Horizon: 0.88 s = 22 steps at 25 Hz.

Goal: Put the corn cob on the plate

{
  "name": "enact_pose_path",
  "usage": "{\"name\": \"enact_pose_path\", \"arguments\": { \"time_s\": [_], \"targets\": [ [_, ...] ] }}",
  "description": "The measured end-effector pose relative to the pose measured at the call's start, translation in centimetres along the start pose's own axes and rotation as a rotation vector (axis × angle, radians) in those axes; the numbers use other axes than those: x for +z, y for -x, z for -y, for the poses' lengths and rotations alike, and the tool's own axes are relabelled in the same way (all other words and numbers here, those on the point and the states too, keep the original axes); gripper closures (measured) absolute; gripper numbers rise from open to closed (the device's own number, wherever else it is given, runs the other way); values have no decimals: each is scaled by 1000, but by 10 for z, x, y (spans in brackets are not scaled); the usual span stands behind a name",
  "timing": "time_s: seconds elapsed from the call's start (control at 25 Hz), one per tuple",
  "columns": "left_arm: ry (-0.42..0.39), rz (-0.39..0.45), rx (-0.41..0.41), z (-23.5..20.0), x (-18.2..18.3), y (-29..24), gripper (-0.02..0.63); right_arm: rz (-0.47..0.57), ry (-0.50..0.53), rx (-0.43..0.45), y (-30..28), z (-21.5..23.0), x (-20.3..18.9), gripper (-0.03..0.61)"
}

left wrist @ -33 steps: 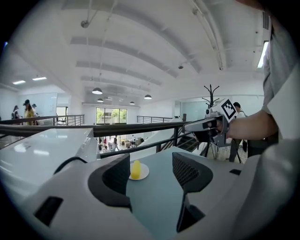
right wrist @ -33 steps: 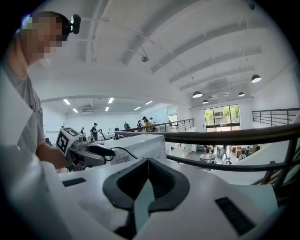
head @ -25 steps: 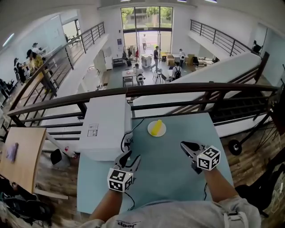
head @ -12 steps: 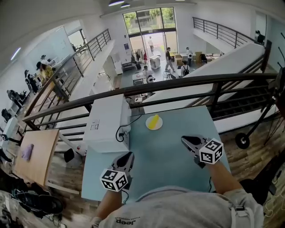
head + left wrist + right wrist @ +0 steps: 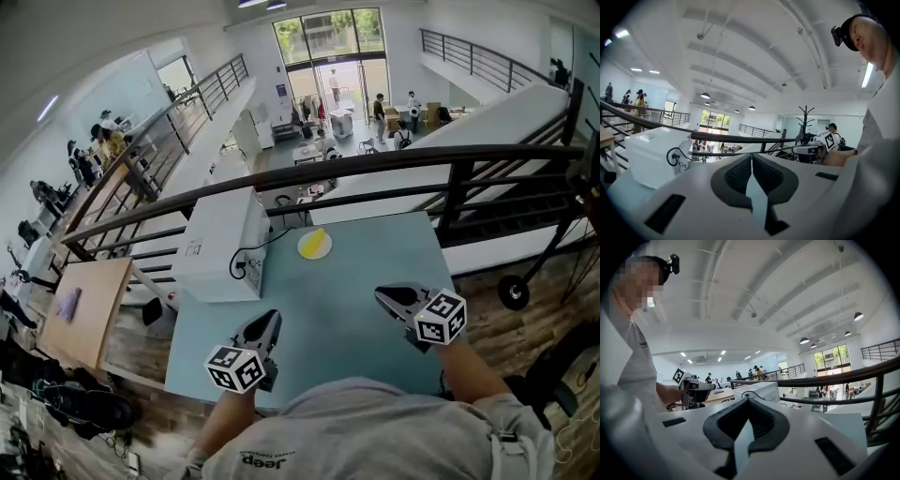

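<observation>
A yellow corn cob (image 5: 317, 242) lies on a small white plate (image 5: 306, 250) at the far side of the teal table (image 5: 375, 258), close to the railing. Both grippers hover over the near part of the table, well short of the plate. My left gripper (image 5: 270, 318) is shut with nothing in it; in the left gripper view its pads (image 5: 740, 174) meet. My right gripper (image 5: 379, 293) is also shut and empty, its pads (image 5: 761, 423) pressed together. The corn and the plate do not show in either gripper view.
A large white box (image 5: 220, 246) with a black cable (image 5: 255, 246) stands on the table's left side, beside the plate. A dark railing (image 5: 375, 165) runs behind the table above a drop to the floor below. A wooden table (image 5: 80, 309) stands lower left.
My left gripper's jaws, open a second ago, have closed on nothing. Both grippers have drawn back toward the near table edge. The corn still rests on the plate.
</observation>
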<state>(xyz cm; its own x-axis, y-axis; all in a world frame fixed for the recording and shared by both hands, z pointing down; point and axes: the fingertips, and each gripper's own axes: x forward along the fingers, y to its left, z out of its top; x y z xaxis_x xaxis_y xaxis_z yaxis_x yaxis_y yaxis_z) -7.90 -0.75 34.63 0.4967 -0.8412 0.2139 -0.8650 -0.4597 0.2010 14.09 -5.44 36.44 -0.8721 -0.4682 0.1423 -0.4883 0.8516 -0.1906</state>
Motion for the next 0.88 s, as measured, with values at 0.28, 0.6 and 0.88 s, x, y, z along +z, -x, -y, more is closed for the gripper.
{"name": "enact_pose_path", "arguments": {
  "time_s": [0.28, 0.6, 0.88],
  "targets": [
    [-37, 19, -91, -28, 13, 9, 586, 23, 7, -99, -12, -27, 5, 561],
    [-80, 27, -156, -58, 16, 35, 585, 29, -45, -191, -38, -48, 9, 563],
    [-36, 60, -128, -68, 13, 45, 586, -17, -4, -188, -37, -49, 11, 563]
  ]
}}
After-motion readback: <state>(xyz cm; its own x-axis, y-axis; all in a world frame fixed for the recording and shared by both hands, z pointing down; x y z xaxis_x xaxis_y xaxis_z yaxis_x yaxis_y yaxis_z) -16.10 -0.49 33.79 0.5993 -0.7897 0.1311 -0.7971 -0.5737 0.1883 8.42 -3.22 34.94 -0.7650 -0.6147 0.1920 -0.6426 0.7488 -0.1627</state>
